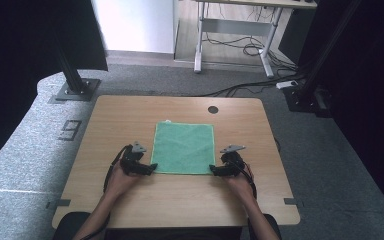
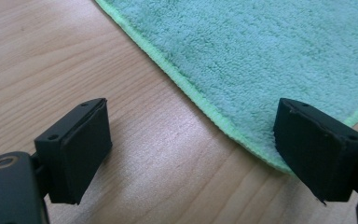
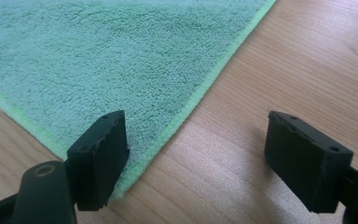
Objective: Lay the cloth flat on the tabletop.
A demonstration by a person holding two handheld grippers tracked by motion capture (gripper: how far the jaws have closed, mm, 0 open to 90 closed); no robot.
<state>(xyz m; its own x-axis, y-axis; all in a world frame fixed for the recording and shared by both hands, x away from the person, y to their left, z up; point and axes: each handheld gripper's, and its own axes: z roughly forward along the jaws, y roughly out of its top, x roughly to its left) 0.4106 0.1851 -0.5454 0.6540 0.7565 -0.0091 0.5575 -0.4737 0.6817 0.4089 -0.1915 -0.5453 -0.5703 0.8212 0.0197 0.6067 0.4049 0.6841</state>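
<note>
A: How does the surface look?

B: It is a light wooden table point(image 1: 130, 120) with rounded corners and a small dark round hole point(image 1: 213, 109) near its far edge. A green cloth point(image 1: 184, 148) lies flat and square at the middle of it, a little toward the person's side.

A: And the grippers?

B: The left gripper point(image 1: 151, 168) sits at the cloth's near left corner, the right gripper point(image 1: 213, 170) at its near right corner, each held in a hand coming in from the bottom edge. In the left gripper view the jaws stand wide apart with nothing between them; one jaw is over the cloth's point(image 2: 270, 56) hem, the other over bare wood. The right gripper view shows the same: jaws spread, empty, one over the cloth's point(image 3: 98, 60) corner and one over the table point(image 3: 279, 60).

A: What surrounds the table?

B: Grey carpet point(image 1: 30, 145) with a pale figure marked on it at the left, black frame posts point(image 1: 70, 70) on base plates at both sides, and a desk frame point(image 1: 235, 35) with loose cables point(image 1: 245, 50) on the floor behind.
</note>
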